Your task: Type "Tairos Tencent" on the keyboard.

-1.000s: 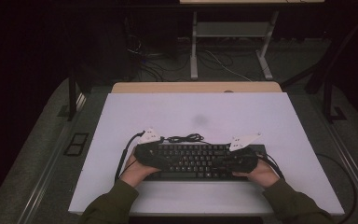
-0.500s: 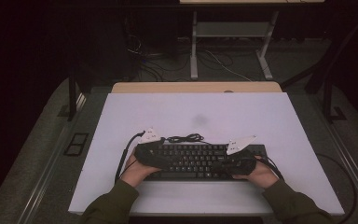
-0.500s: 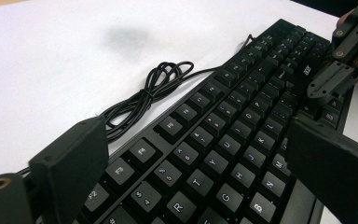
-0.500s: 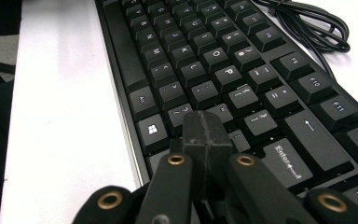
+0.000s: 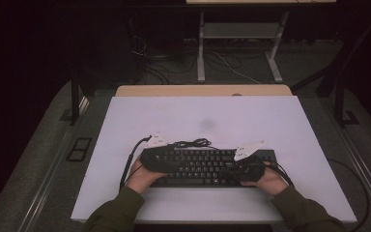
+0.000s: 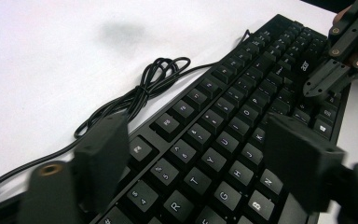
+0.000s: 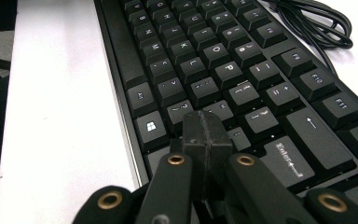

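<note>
From my seat the left tongs [image 5: 150, 155] hang over the left end of the black keyboard [image 5: 207, 166], jaws apart with nothing gripped; they have just been closing. The keyboard lies near the front edge of the white tabletop [image 5: 203, 116], which stretches bare behind it. Its coiled cable [image 5: 193, 143] rests just behind the back edge. At the keyboard's right end my right tongs [image 7: 207, 135] sit clamped together, empty, their tip at the keys by Enter
</note>
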`<state>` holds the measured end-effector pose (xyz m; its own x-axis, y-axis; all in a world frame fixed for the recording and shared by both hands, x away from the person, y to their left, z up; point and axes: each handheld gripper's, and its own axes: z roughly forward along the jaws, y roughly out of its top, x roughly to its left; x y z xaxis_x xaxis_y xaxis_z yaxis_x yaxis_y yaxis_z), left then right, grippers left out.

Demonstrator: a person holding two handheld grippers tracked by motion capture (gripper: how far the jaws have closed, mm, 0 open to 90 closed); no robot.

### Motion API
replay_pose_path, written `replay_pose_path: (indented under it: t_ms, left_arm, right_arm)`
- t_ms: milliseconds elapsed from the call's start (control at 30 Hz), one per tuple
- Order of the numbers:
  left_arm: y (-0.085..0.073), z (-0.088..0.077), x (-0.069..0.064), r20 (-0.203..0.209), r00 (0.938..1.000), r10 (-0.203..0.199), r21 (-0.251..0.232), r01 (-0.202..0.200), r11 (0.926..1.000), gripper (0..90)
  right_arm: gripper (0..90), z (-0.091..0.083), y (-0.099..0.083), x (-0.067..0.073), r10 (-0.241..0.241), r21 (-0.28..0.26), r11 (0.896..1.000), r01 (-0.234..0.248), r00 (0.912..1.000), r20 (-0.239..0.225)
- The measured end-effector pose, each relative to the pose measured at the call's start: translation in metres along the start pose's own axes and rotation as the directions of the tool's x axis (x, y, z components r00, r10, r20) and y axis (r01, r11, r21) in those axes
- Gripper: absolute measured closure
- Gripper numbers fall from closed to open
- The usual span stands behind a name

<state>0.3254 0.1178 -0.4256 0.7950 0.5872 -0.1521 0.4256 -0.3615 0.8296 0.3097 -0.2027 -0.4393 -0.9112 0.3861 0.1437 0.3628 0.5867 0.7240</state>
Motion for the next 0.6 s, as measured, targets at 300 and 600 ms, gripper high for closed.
replay_pose_path:
  t_ms: [300, 600]
  left_arm:
    - [-0.0014, 0.0015, 0.0024, 0.010, 0.9999, -0.002, 0.038, 0.001, 0.9993, 55.7]
    - [-0.0017, 0.0029, 0.0021, 0.013, 0.9998, 0.015, 0.095, -0.016, 0.9953, 89.0]
  right_arm:
    - [89.7, -0.0001, -0.0001, 0.0001, 0.003, 0.001, 1.000, -0.003, 1.0000, -0.002]
    - [89.8, 0.0000, -0.0001, 0.0003, 0.003, 0.002, 1.000, -0.003, 1.0000, -0.001]
